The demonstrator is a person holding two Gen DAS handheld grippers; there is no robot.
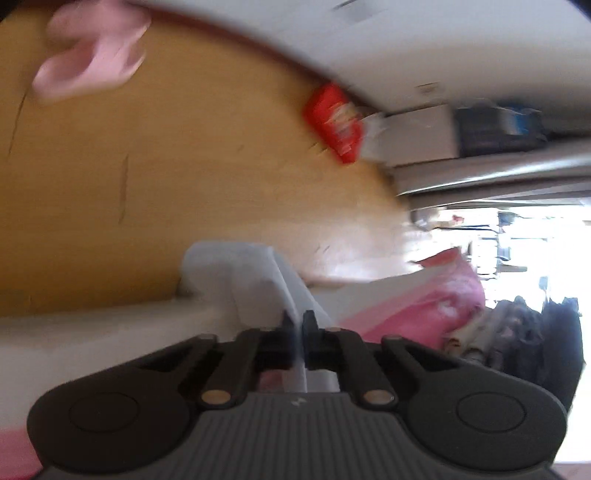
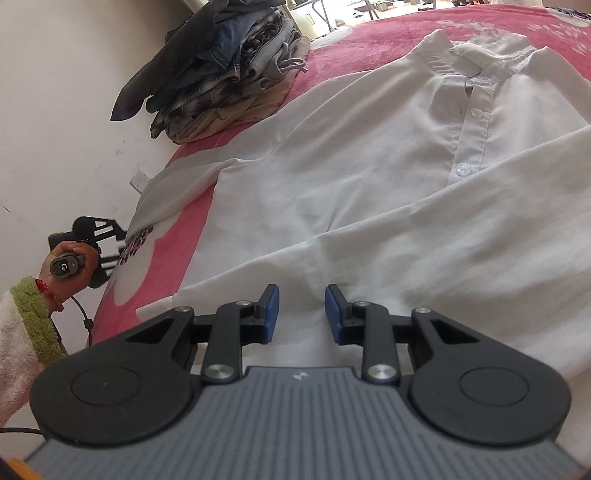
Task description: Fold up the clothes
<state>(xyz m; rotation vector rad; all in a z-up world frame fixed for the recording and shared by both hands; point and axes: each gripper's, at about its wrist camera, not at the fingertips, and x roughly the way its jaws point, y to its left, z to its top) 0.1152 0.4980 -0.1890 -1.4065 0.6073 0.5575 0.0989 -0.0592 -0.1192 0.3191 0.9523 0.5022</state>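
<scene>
A white button-up shirt lies spread face up on a pink flowered bedcover, collar toward the far end. My right gripper hovers over the shirt's lower part, open, with nothing pinched between its blue pads. In the blurred, rolled left wrist view, my left gripper is shut on a fold of the white shirt, and the cloth runs up between its fingers. In the right wrist view a hand in a white and green sleeve holds that gripper at the bed's left edge, by the shirt's sleeve.
A pile of dark and checked clothes sits at the bed's far left against the white wall. Beyond the bed are a wooden floor, pink slippers and a red packet.
</scene>
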